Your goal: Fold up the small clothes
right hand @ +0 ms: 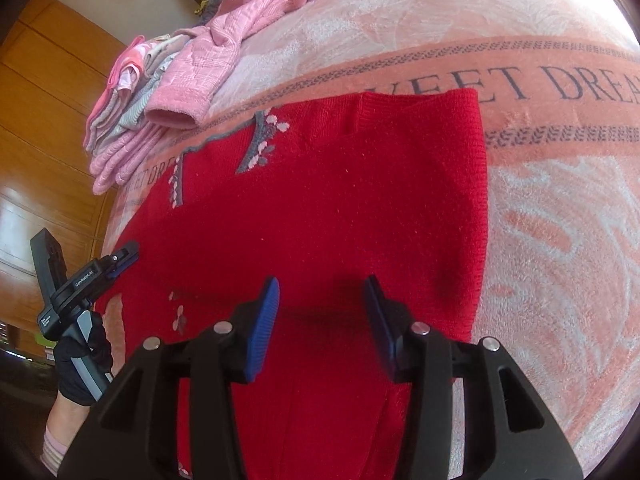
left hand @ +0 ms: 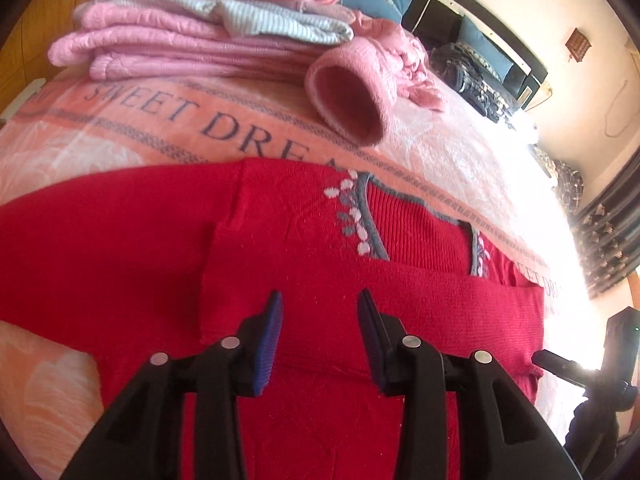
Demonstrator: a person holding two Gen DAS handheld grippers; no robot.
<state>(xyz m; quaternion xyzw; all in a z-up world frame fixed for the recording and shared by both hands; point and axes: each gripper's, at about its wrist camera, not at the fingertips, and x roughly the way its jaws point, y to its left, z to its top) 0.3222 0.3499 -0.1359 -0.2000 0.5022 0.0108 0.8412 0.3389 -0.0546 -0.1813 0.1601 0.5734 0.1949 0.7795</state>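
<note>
A red knitted sweater (left hand: pixel 320 264) (right hand: pixel 340 208) with a grey and white flower pattern lies flat on the bed, its sleeves folded in over the body. My left gripper (left hand: pixel 320 308) hovers open just above the folded sleeve, nothing between its blue pads. Over the sweater's lower middle my right gripper (right hand: pixel 322 292) is open too and holds nothing. In the right wrist view the left gripper (right hand: pixel 120 258) shows at the sweater's left edge, held by a gloved hand (right hand: pixel 80 364).
A pink blanket (left hand: pixel 140 128) (right hand: pixel 540 220) printed "SWEET DREAM" covers the bed. A stack of folded pink and striped clothes (left hand: pixel 192 24) (right hand: pixel 128 108) sits at the far side, with a loose pink garment (left hand: pixel 360 84) (right hand: pixel 240 28) beside it. Wooden cupboards (right hand: pixel 52 128) stand beyond the bed.
</note>
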